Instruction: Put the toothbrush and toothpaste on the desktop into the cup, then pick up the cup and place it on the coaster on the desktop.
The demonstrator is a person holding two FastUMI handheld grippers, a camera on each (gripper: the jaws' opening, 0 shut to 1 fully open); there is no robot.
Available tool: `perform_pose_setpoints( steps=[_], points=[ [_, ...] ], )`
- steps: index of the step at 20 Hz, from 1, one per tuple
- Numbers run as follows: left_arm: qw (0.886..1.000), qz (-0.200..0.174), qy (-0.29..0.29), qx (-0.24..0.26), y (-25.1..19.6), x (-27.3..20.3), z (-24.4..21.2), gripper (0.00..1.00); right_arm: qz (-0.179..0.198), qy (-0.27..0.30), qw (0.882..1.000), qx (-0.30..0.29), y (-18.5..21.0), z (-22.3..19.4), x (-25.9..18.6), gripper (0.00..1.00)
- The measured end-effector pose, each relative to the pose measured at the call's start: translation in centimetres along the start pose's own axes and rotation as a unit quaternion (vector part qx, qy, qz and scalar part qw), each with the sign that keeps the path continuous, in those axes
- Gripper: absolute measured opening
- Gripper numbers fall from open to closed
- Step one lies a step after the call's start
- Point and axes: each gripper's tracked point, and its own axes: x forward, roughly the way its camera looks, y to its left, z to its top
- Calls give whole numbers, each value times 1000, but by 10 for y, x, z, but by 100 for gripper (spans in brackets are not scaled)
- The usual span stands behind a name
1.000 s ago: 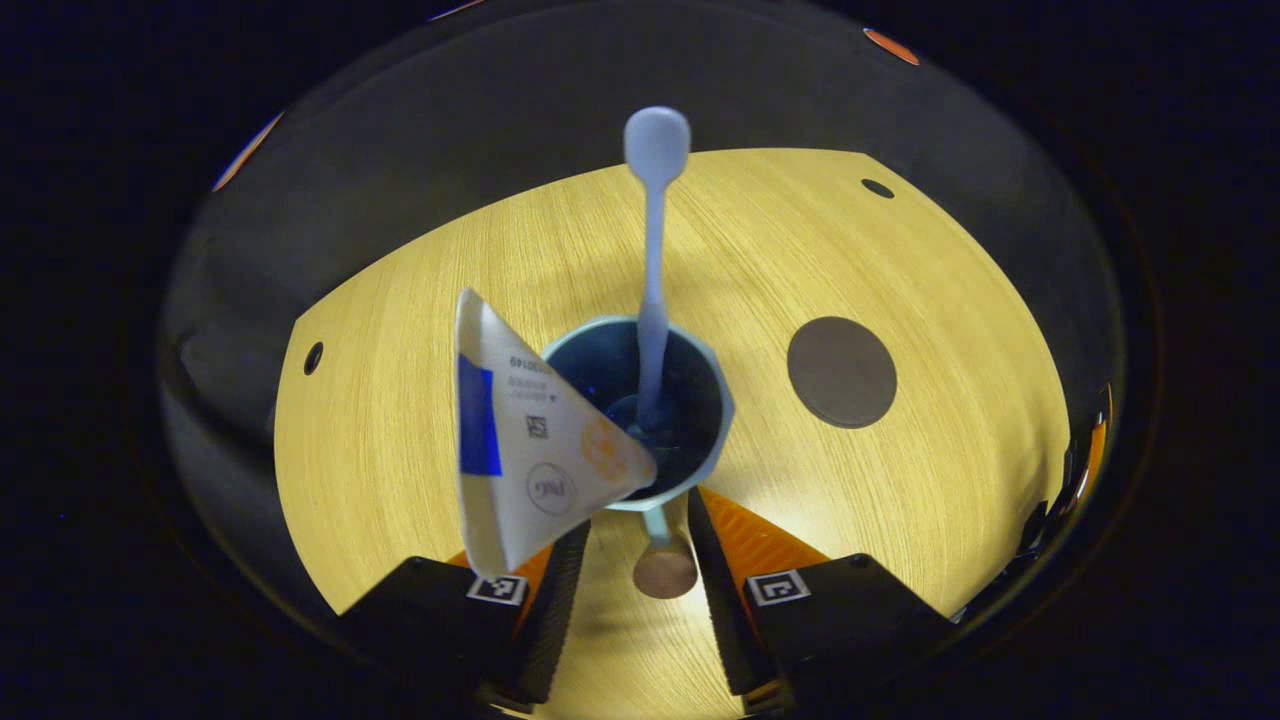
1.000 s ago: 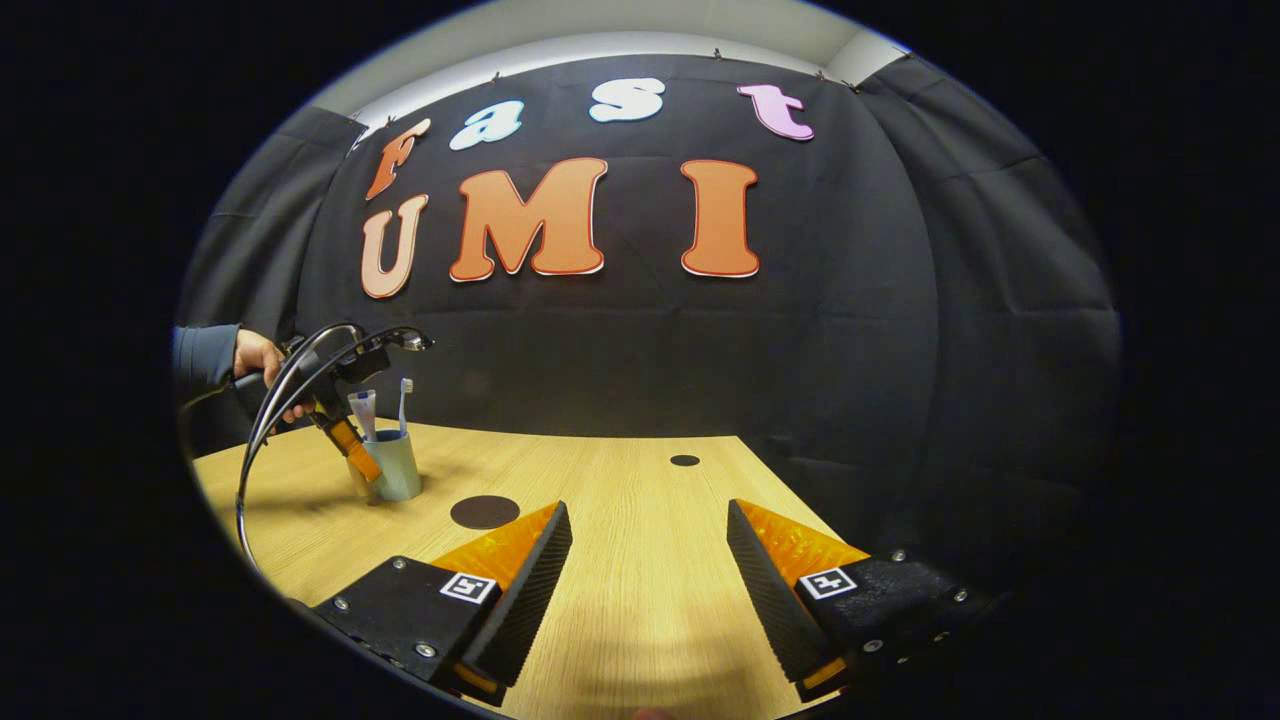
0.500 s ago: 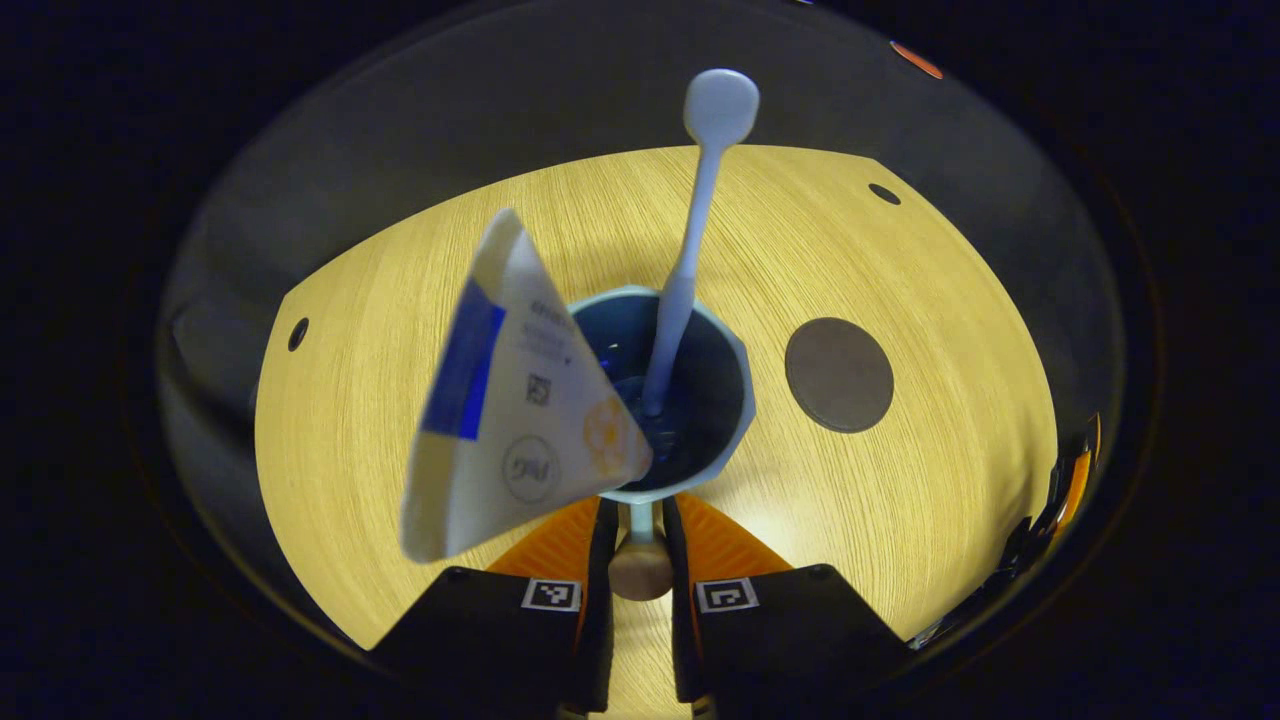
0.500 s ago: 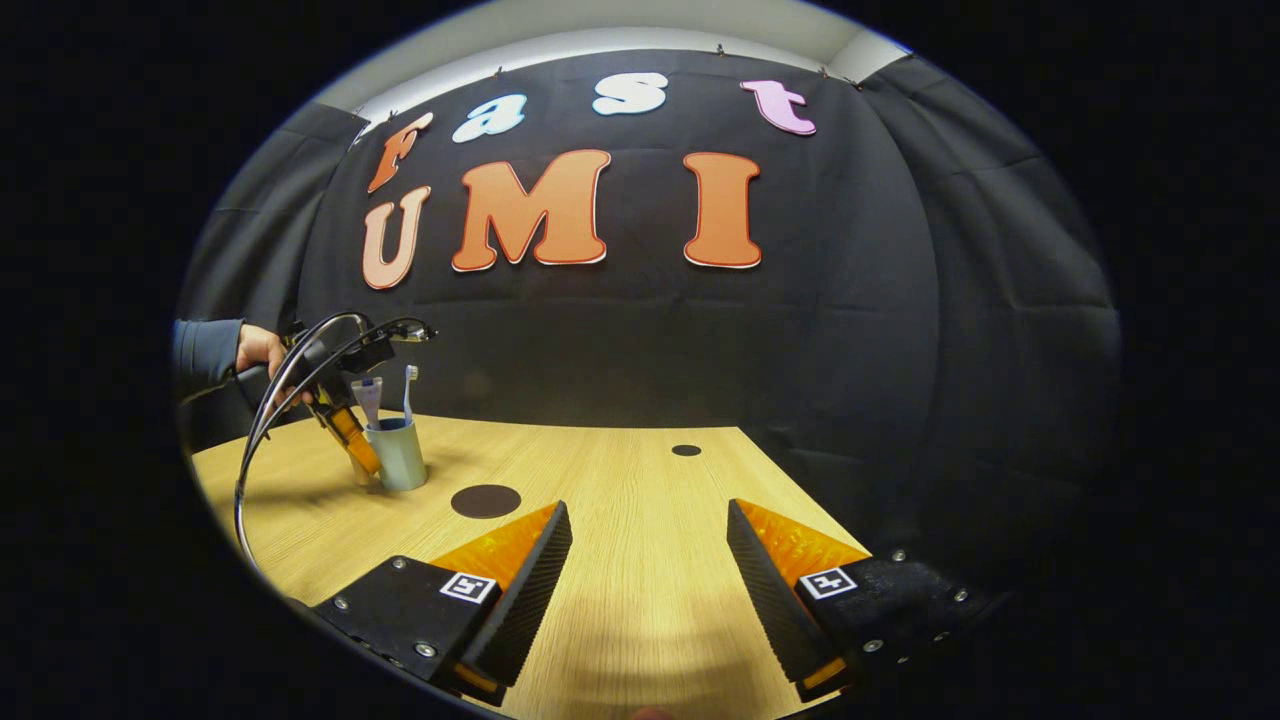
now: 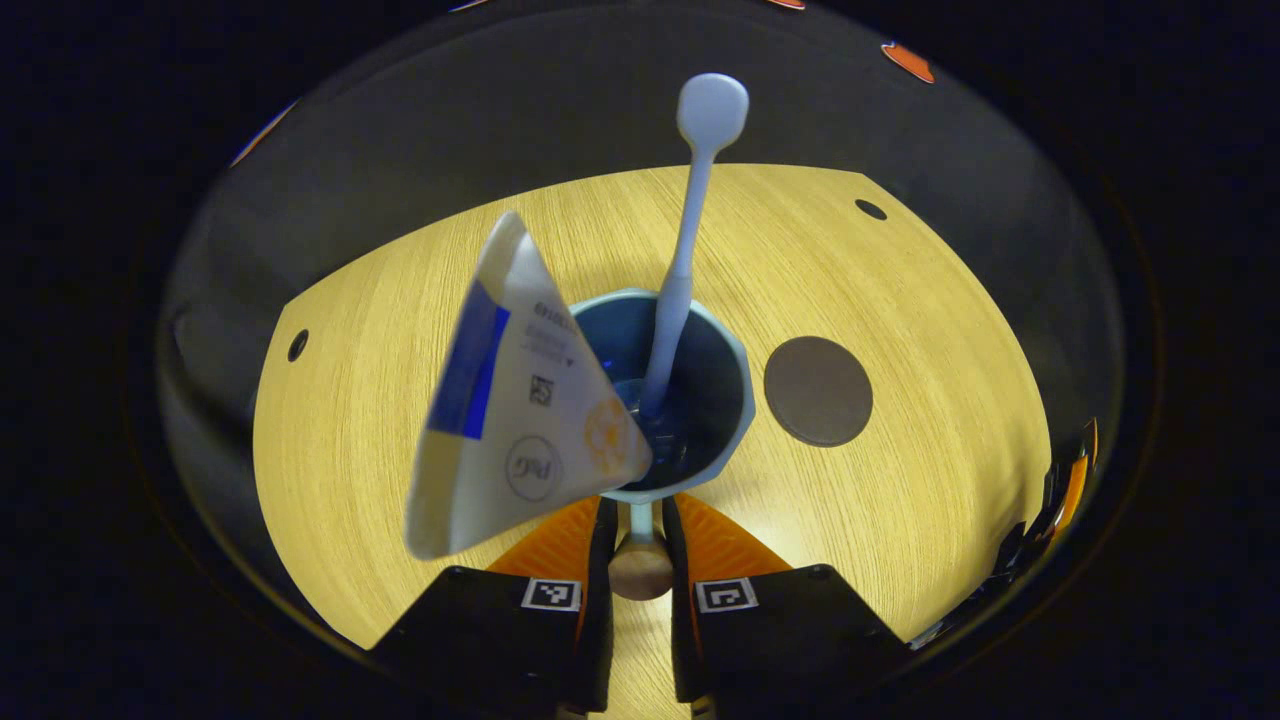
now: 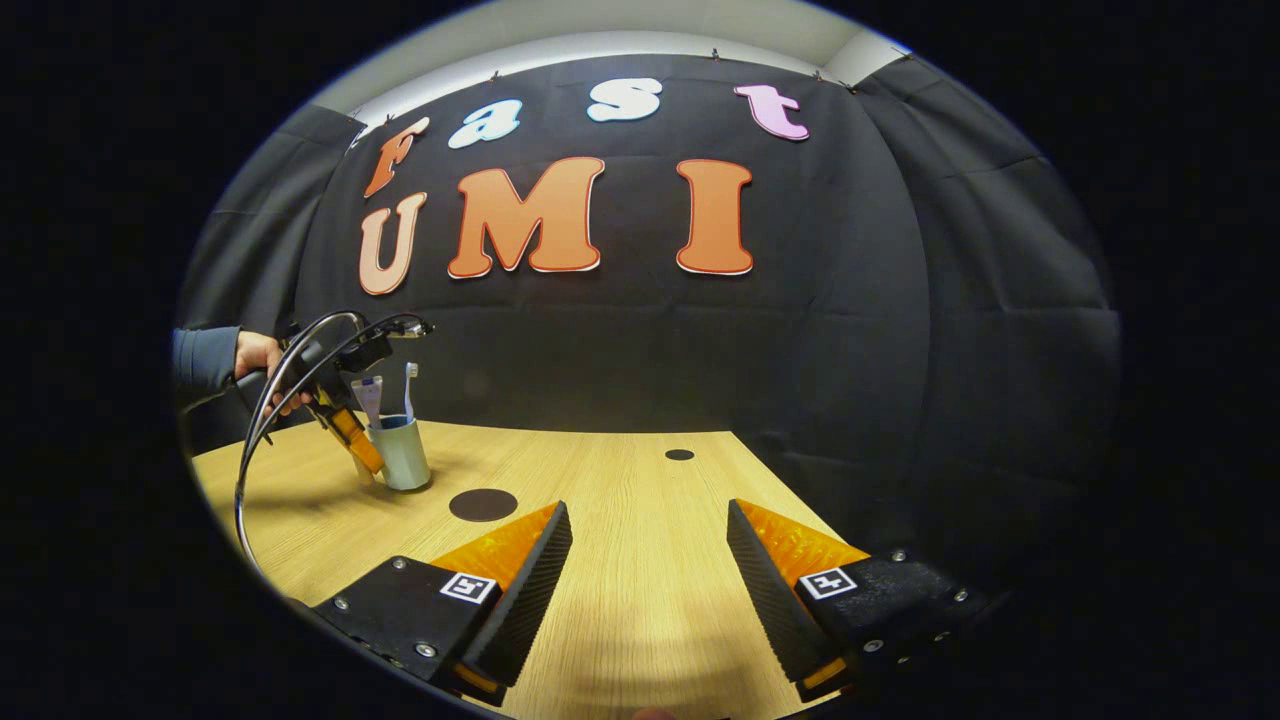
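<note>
Left gripper (image 5: 635, 560) is pinching the handle of the cup (image 5: 735, 400), brush (image 5: 690, 240) and paste (image 5: 510, 400) inside. Right gripper (image 6: 648, 590) is idling, spread. Next: carrying the cup rightward onto the coaster (image 5: 818, 390).

Booth with a wooden table and dark cloth walls

The light wood table (image 6: 640, 500) fills the lower frame; black cloth wall (image 6: 850, 350) behind; pale ceiling (image 6: 600, 25) at the top.

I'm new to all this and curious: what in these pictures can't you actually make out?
- Cup handle: in the left gripper view the left gripper covers its sides.
- Cup bottom: there the toothpaste and toothbrush hide it.
- Whether the cup has left the desktop: too small in the right gripper view.
</note>
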Motion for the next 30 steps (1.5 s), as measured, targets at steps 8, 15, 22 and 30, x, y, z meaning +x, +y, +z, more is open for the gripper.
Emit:
perform_pose_setpoints(
  steps=[8, 15, 22, 30],
  points=[
    [998, -26, -21, 58, -20, -7, 39, 28, -10, 11, 1000, -7, -11, -5, -12, 94],
    [995, -45, -13, 89, -25, -16, 60, 28, -22, 17, 1000, -3, -30, -9, -22, 95],
    [994, -52, 0, 92, -34, -1, 59, 28, -29, 24, 999, -5, -41, -18, -29, 94],
    [994, -46, -3, 100, -31, 6, 91, 31, -30, 24, 999, -3, -41, -18, -36, 95]
  ],
)
